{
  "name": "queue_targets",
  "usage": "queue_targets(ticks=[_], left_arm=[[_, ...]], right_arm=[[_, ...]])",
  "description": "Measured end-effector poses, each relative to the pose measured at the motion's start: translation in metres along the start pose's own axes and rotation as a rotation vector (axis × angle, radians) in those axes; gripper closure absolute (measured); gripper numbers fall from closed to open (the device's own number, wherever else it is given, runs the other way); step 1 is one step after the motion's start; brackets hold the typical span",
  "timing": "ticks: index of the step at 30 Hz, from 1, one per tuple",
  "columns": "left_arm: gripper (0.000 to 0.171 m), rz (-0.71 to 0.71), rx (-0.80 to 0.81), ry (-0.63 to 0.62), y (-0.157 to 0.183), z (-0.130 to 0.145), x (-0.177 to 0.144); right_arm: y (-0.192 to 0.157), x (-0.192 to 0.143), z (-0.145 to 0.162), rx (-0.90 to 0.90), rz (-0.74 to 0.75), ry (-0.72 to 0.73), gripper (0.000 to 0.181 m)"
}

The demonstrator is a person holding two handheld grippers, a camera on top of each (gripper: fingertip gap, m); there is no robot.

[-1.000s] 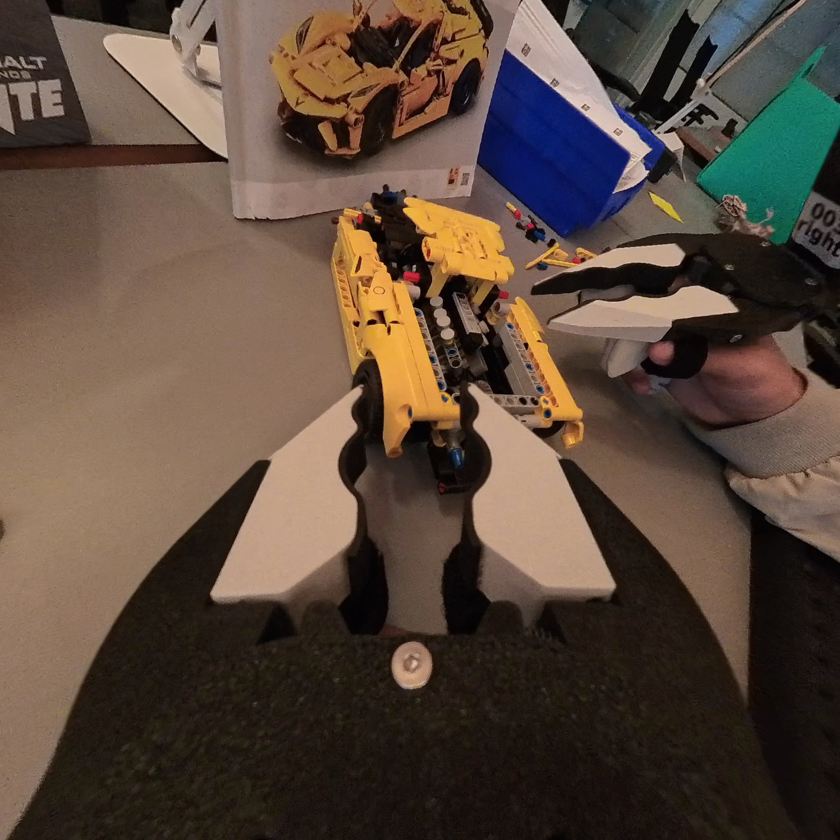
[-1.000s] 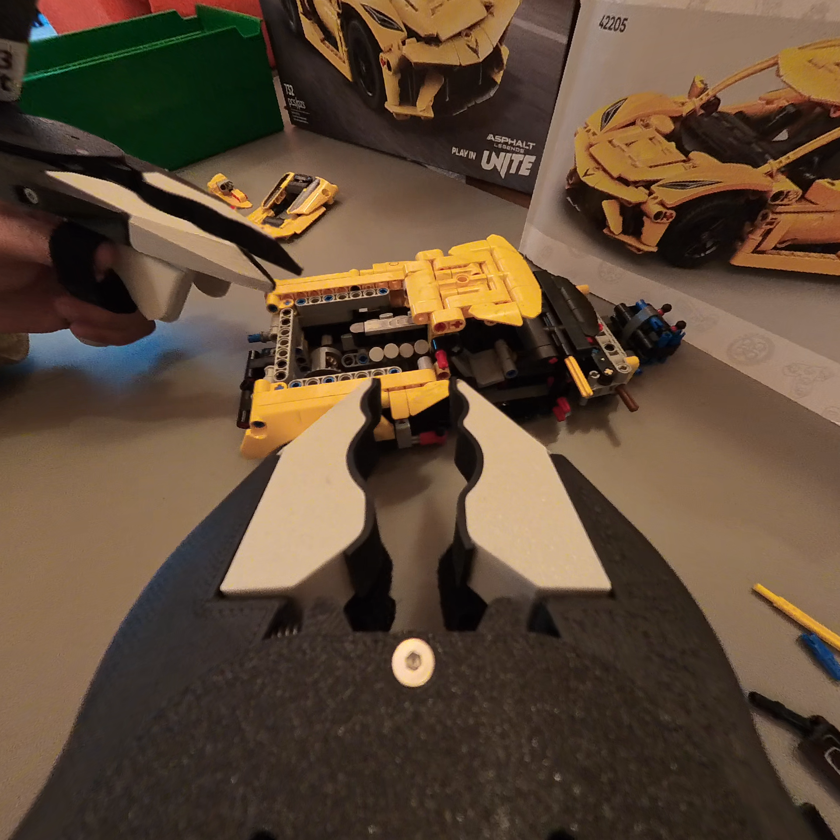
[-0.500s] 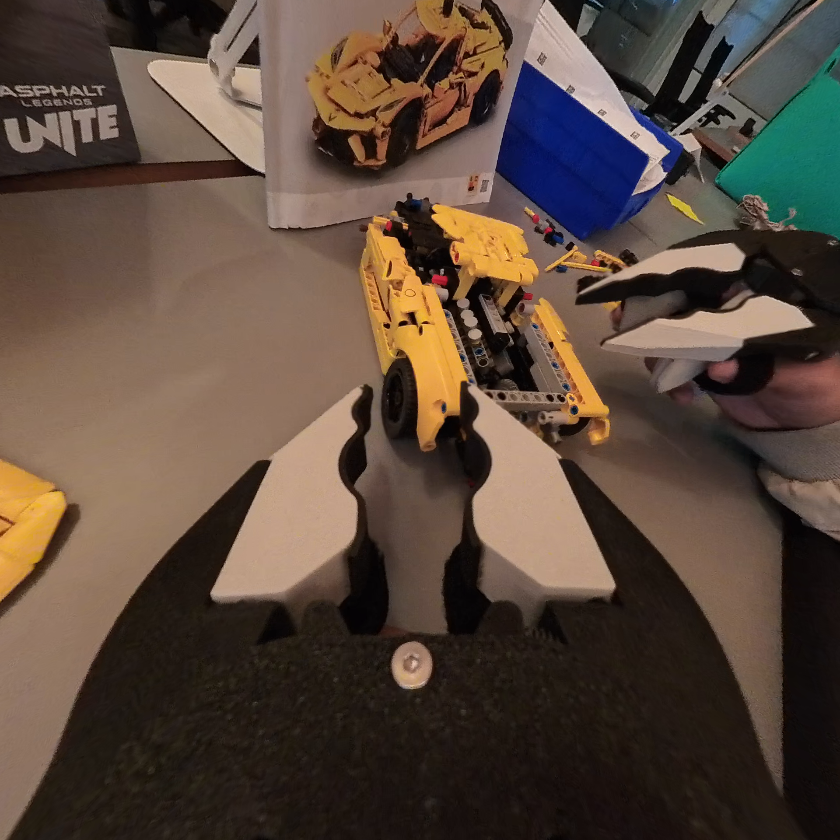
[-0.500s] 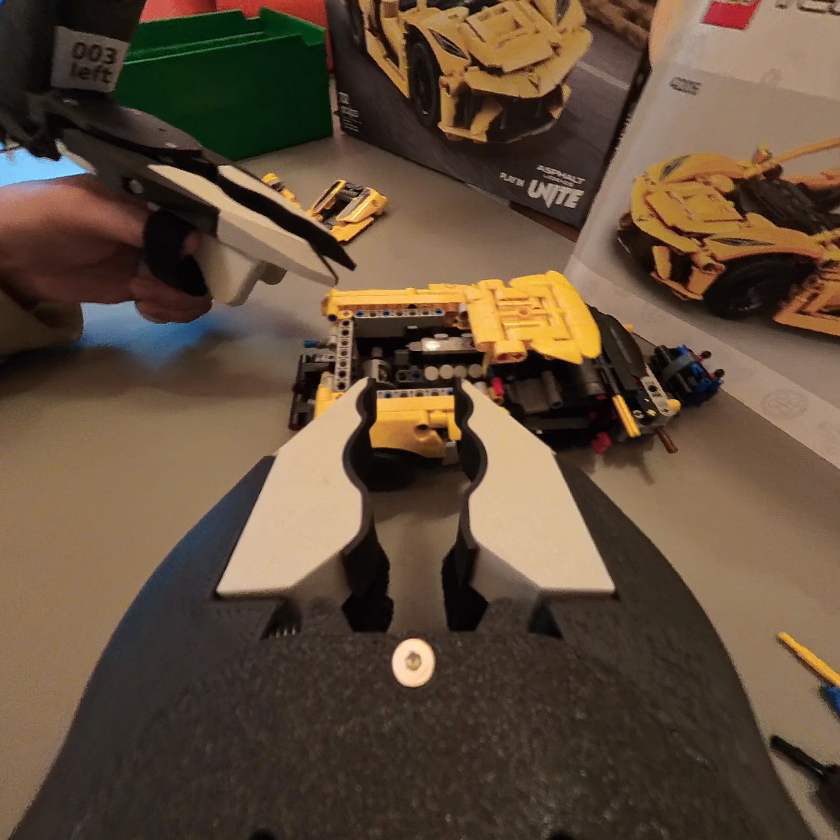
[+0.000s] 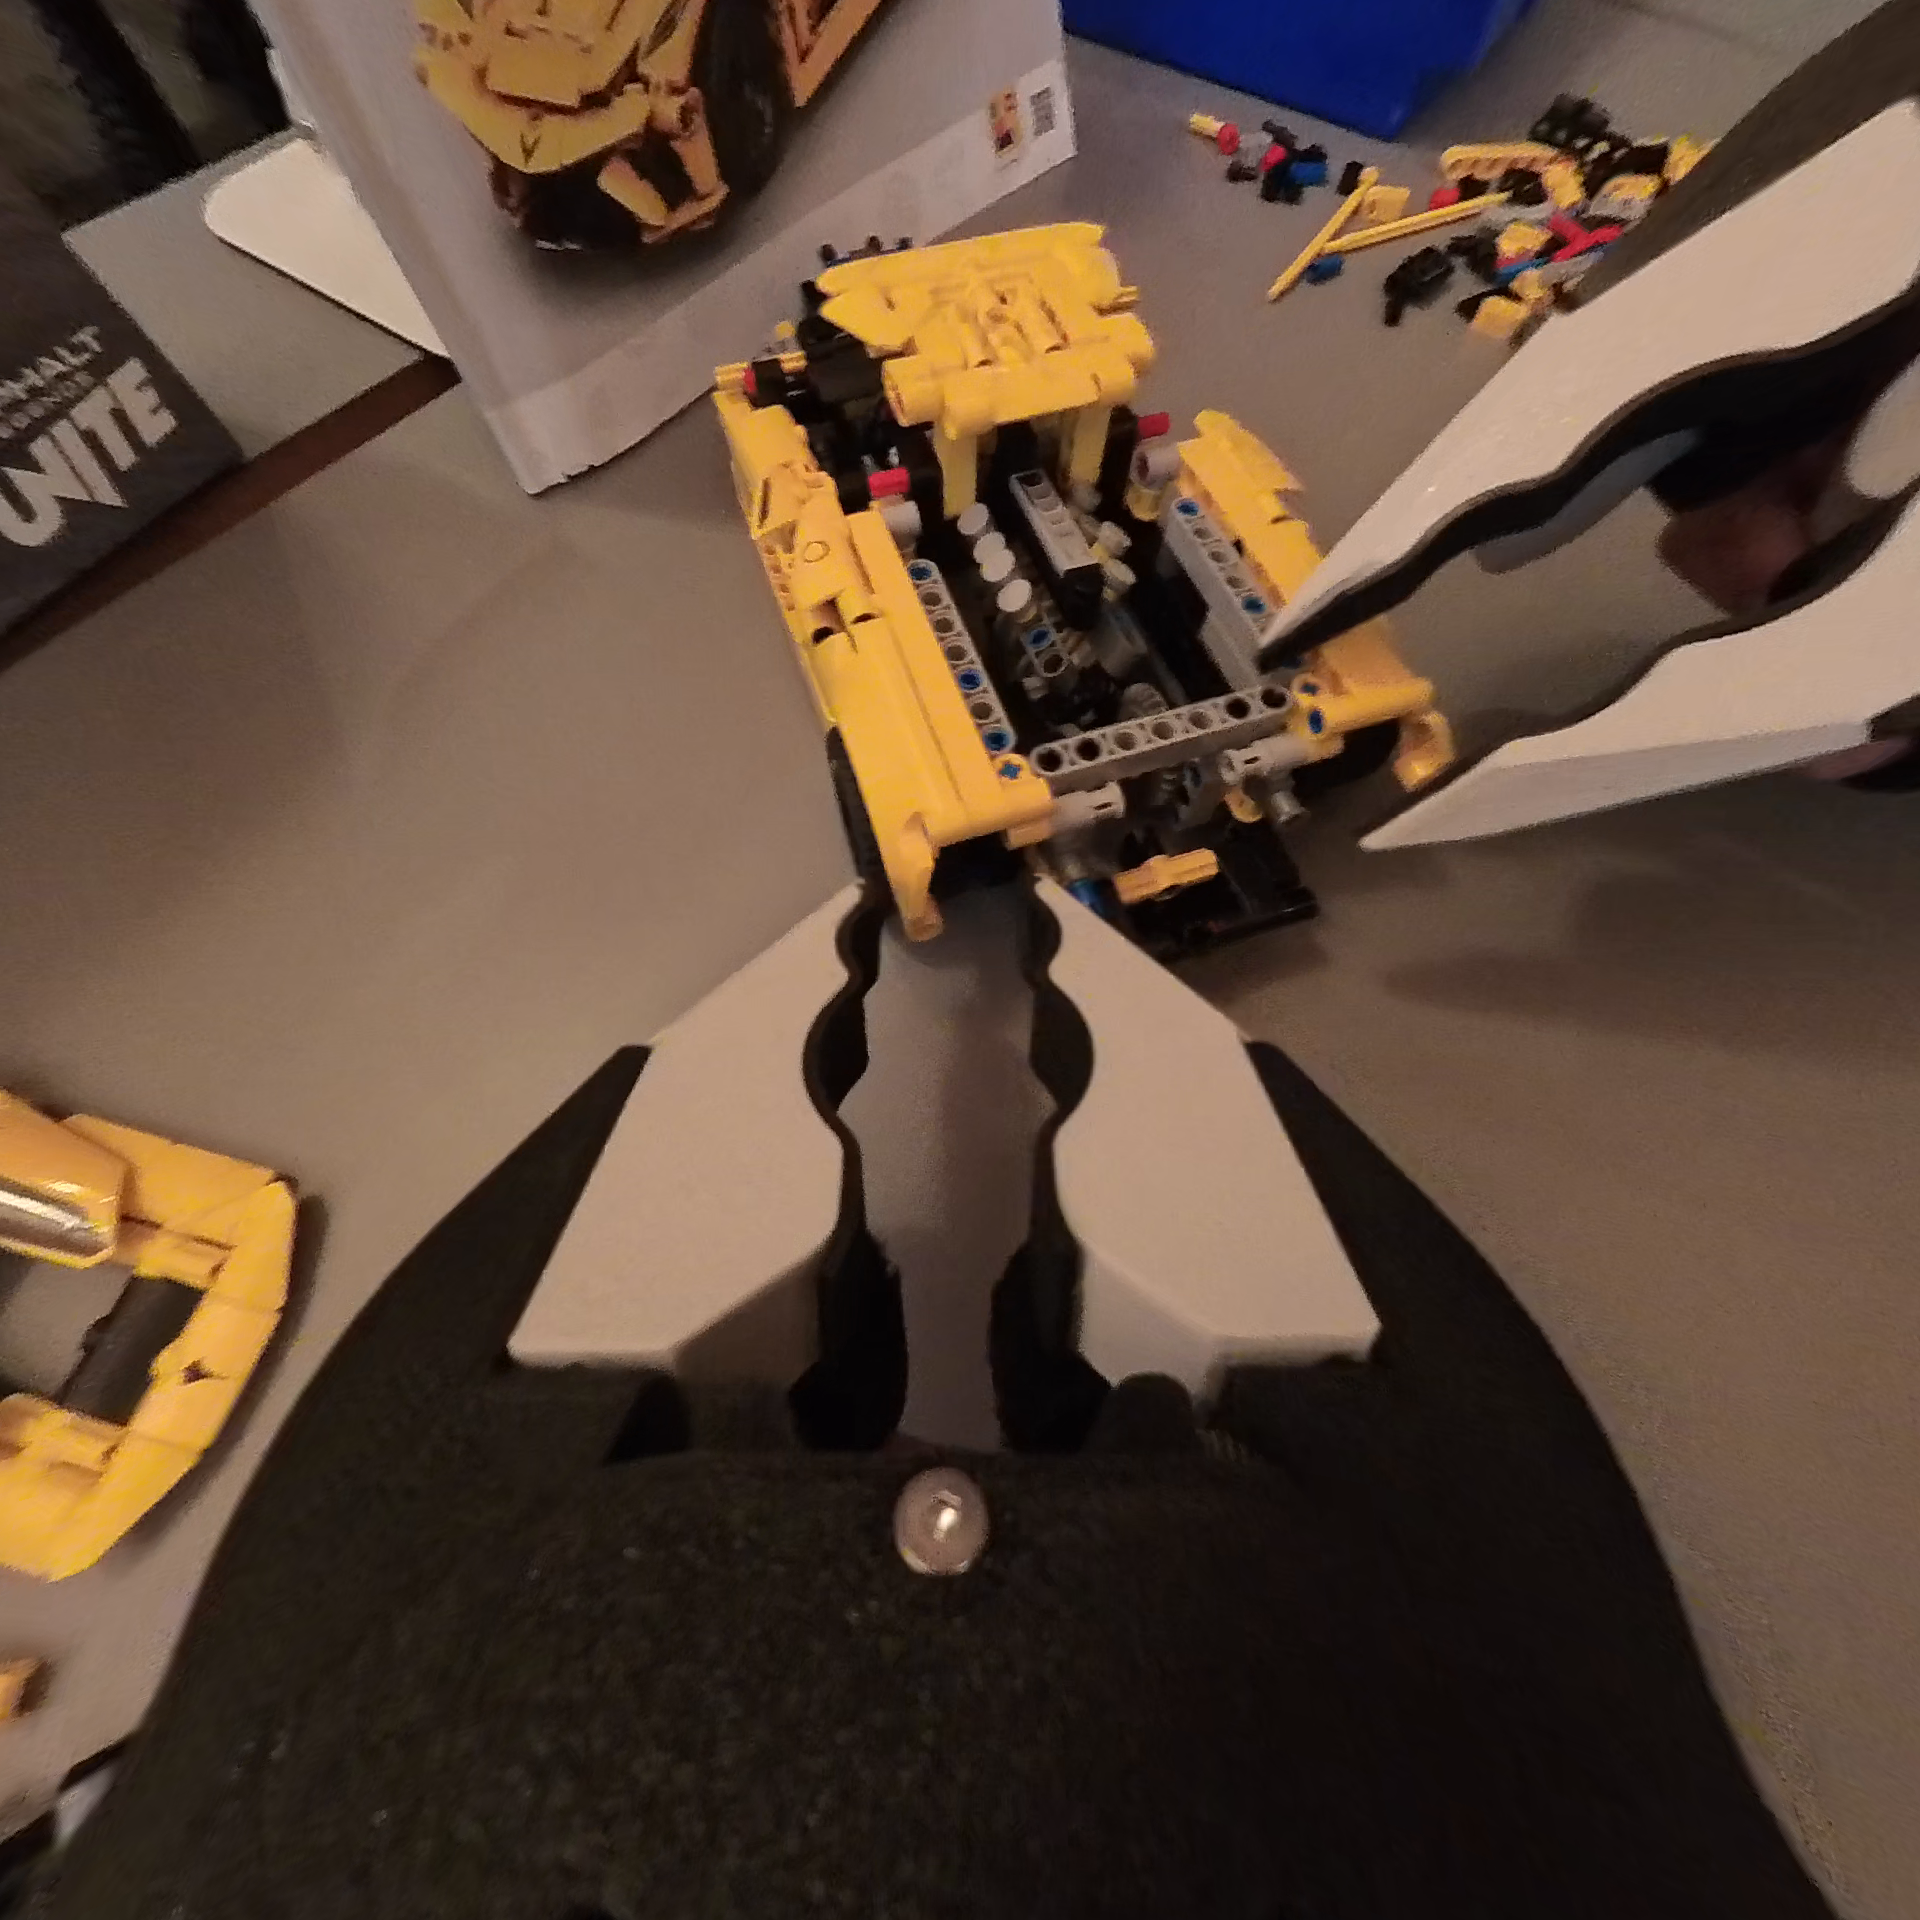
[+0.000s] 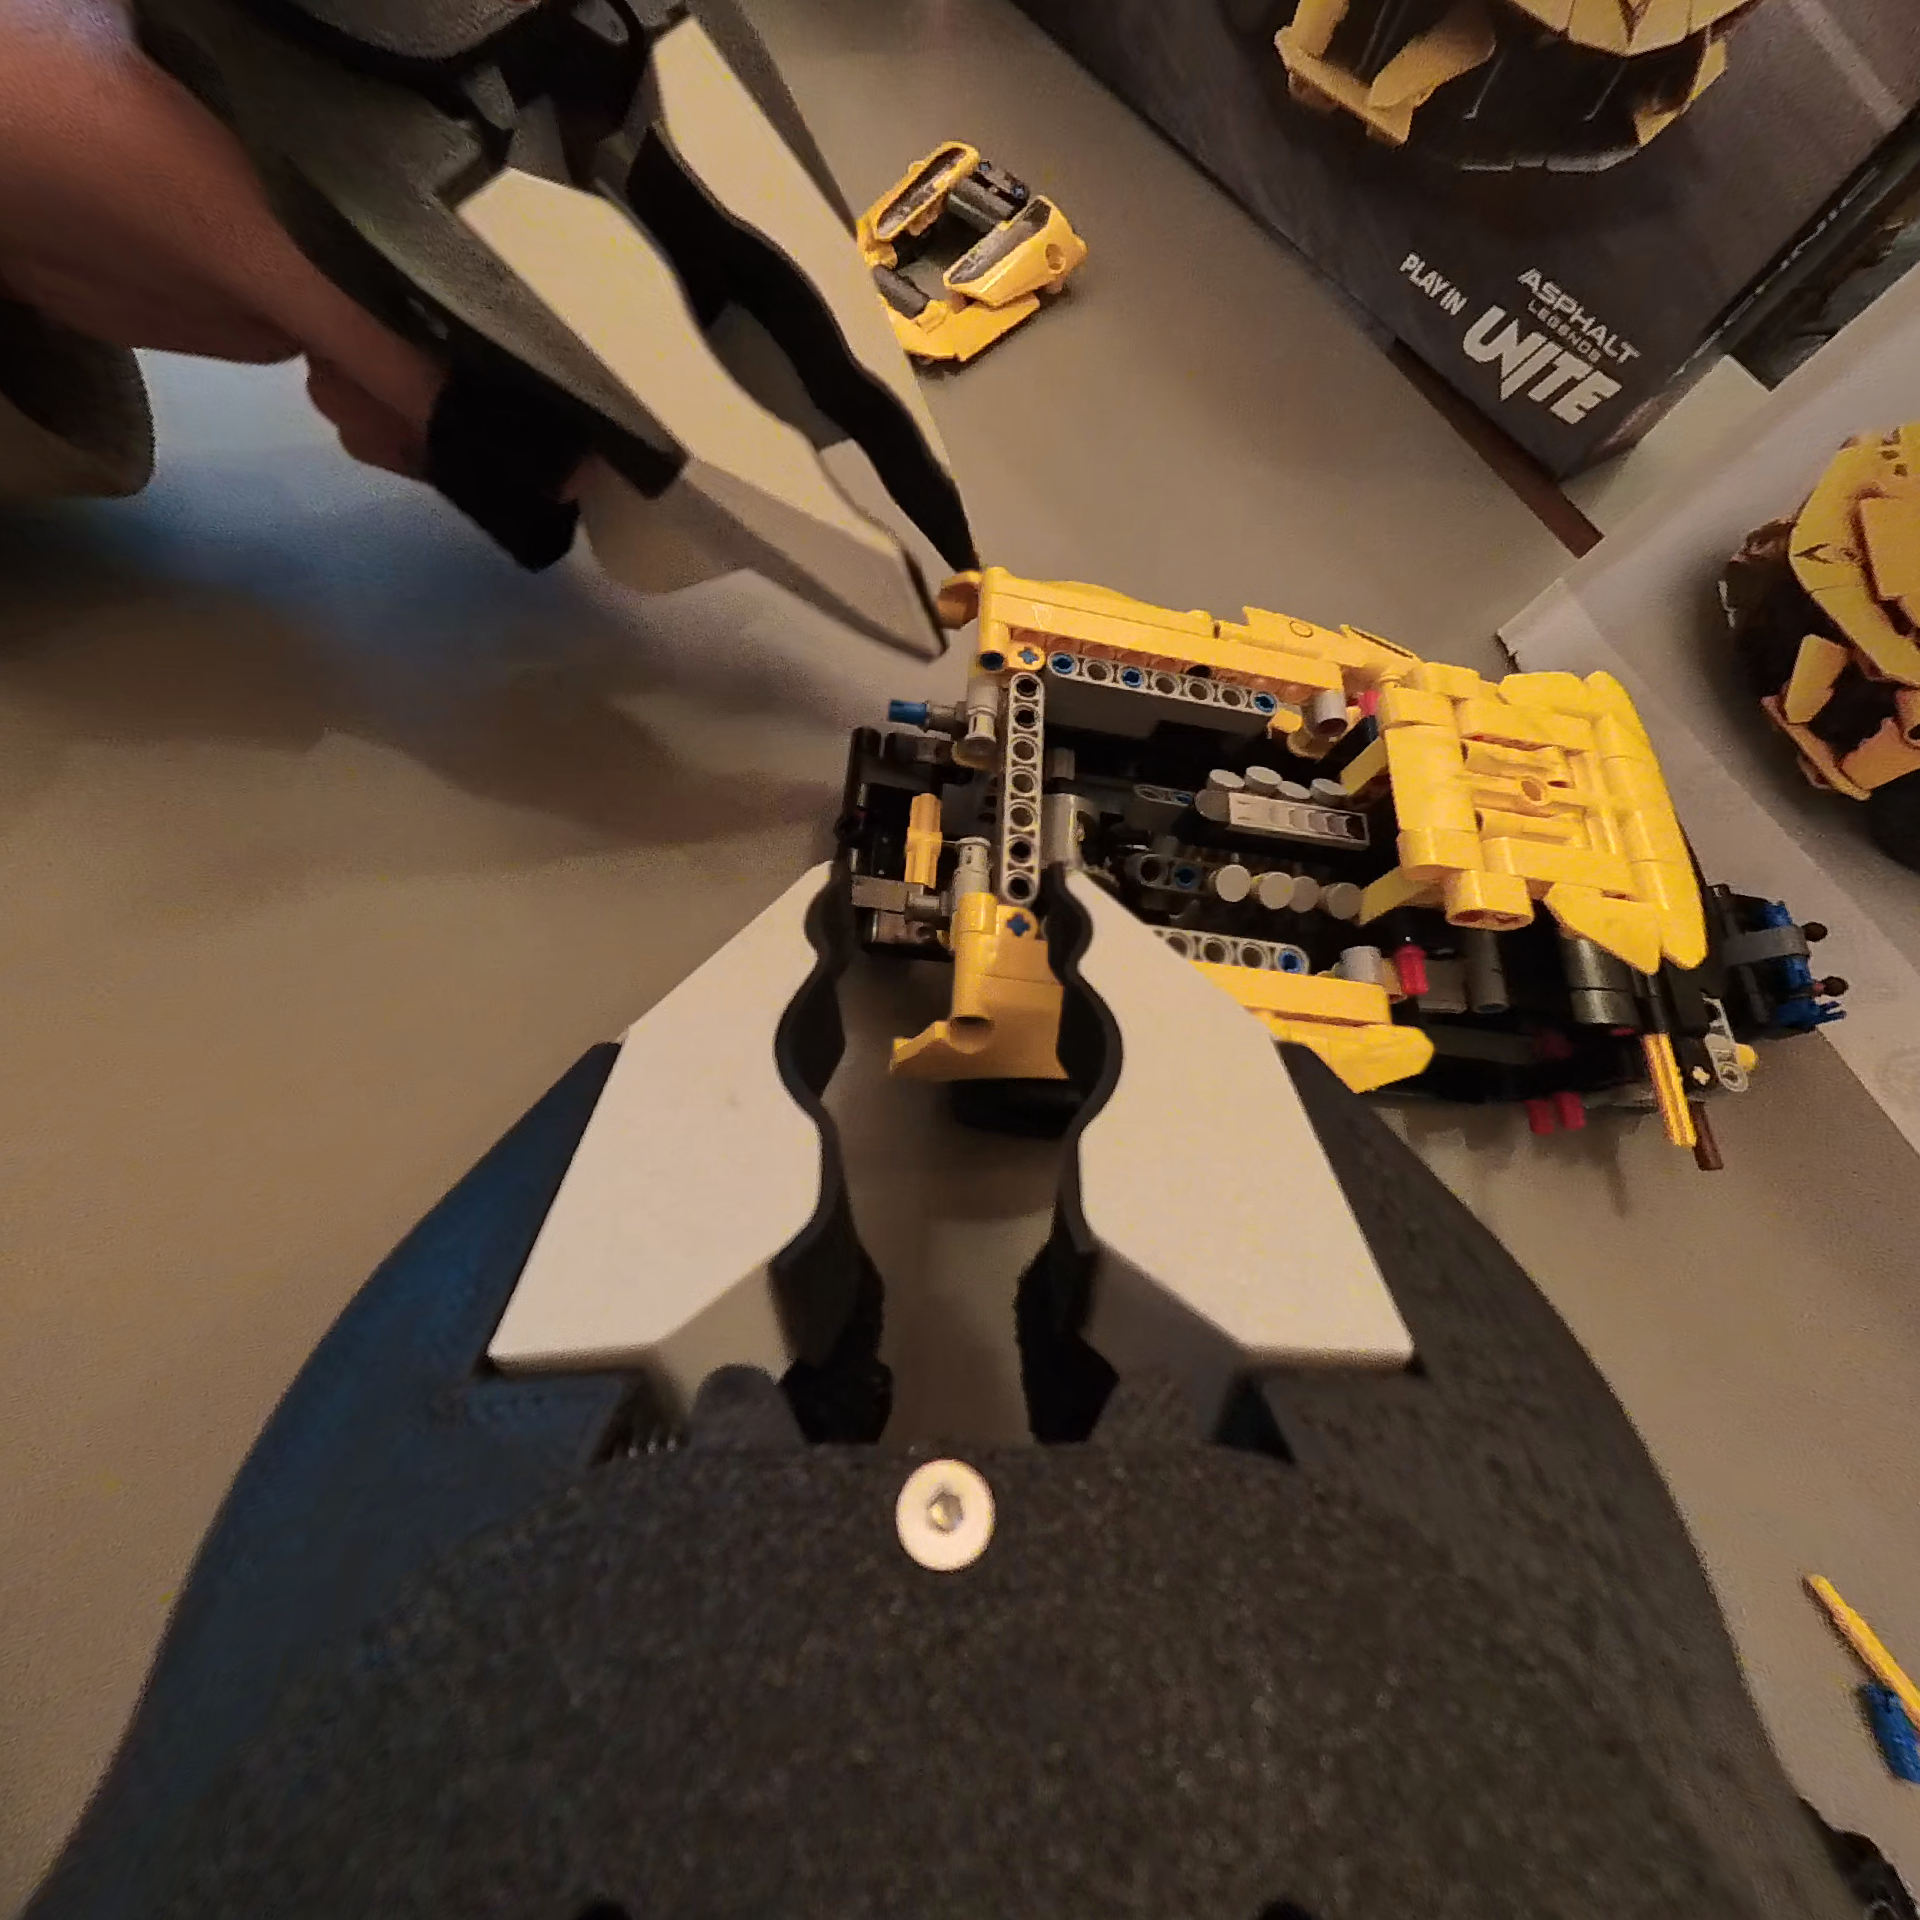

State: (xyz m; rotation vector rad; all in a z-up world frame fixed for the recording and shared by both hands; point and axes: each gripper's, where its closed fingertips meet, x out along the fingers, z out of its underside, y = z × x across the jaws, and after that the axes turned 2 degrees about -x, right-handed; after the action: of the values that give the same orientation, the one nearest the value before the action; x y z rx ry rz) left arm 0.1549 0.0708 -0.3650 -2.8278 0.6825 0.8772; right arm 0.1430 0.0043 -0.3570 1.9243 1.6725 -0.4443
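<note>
A partly built yellow and black brick car (image 5: 997, 582) stands on the grey table, its grey beam frame and engine parts open on top. My left gripper (image 5: 951, 914) is open, its tips on either side of the car's near left yellow corner. My right gripper (image 6: 945, 894) is open and straddles the car's other near yellow corner (image 6: 987, 997). The car also shows in the right wrist view (image 6: 1351, 831). The right gripper shows in the left wrist view (image 5: 1320, 748), jaws apart over the car's right edge. The left gripper shows in the right wrist view (image 6: 951, 603), held by a hand.
An instruction booklet (image 5: 727, 208) stands behind the car, with a dark box (image 6: 1507, 208) beside it. A yellow sub-assembly (image 6: 966, 260) lies apart on the table and shows in the left wrist view (image 5: 125, 1351). Loose small pieces (image 5: 1455, 239) lie by a blue bin (image 5: 1299, 52).
Both grippers have moved in close to the car's near end, each now around a yellow corner. Both stay open. The car has not moved.
</note>
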Motion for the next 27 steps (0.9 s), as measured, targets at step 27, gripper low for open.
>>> queue_targets(ticks=[27], left_arm=[[0.167,-0.054,-0.029,-0.116,0.026,0.012,0.016]], right_arm=[[0.014,0.027,-0.007,0.067,-0.051,-0.107,0.173]])
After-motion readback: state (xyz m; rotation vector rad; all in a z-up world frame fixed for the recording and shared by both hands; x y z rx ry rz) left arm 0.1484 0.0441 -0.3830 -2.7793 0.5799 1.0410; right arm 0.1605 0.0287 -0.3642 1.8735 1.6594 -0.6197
